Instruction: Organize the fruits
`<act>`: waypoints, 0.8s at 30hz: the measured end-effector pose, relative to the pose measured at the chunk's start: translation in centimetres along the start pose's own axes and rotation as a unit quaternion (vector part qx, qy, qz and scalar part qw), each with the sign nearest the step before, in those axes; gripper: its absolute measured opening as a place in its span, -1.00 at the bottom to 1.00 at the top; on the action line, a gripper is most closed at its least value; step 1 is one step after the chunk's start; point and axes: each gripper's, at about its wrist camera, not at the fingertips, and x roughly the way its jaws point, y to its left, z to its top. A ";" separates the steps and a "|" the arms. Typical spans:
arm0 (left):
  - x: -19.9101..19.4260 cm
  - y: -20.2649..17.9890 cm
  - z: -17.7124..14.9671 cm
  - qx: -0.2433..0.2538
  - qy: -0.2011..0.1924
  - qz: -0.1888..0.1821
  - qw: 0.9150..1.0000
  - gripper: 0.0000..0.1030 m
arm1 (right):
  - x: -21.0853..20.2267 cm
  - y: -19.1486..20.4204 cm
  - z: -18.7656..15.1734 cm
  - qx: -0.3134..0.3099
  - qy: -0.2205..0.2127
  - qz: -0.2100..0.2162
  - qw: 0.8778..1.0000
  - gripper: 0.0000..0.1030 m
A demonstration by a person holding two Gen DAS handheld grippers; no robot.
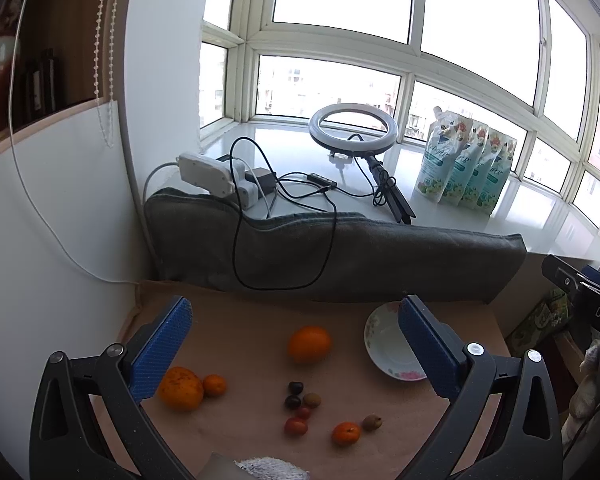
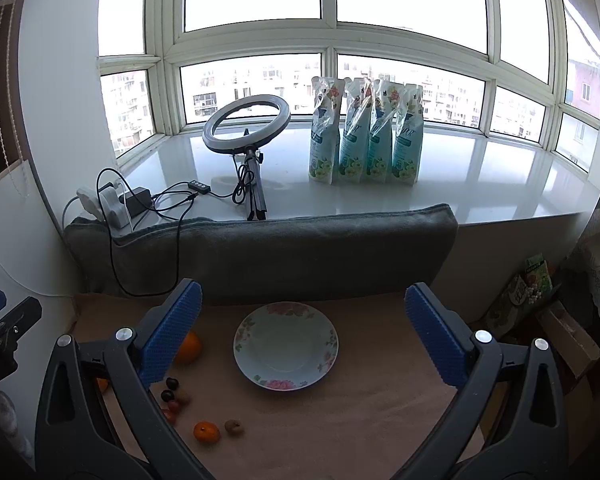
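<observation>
White porcelain with a pink flower border, the plate (image 2: 286, 346) lies flat on the tan cloth (image 2: 340, 412) straight ahead of my right gripper (image 2: 302, 336), between its two blue pads, and I see nothing in it. From my left gripper (image 1: 294, 354) the same plate (image 1: 384, 340) sits ahead to the right, partly behind the right pad. I hold both grippers low over the cloth, tilted down and pointing toward the grey cushion (image 2: 284, 256) and the window sill (image 2: 480, 184); each has its fingers spread wide and grips nothing, well apart from every fruit. All the fruit lies loose on the cloth between and just ahead of my left gripper's fingers. I count two large oranges: one (image 1: 309, 343) ahead in the middle, one (image 1: 180, 388) beside the left pad. I count two small tangerines: one (image 1: 214, 385) touching that left orange, one (image 1: 345, 433) nearer me to the right. Between them sits a cluster of two dark cherries (image 1: 295, 388), two small red fruits (image 1: 296, 426) and one brownish round fruit (image 1: 312, 400), with a second brownish one (image 1: 372, 422) just beside the near tangerine. On the sill beyond the cushion stand four refill pouches (image 2: 366, 140) in a row, one ring light (image 2: 246, 124), and one white power strip (image 1: 206, 172) with cables.
</observation>
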 end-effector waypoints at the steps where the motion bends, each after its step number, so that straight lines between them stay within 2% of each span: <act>1: 0.0 0.0 0.0 0.000 0.000 0.000 1.000 0.99 | 0.0 0.0 0.0 0.000 0.000 0.000 1.000 1.00; 24: -0.5 -0.3 -0.3 0.006 -0.006 0.001 1.000 0.99 | -0.2 0.3 -0.2 0.004 0.000 0.003 1.000 1.00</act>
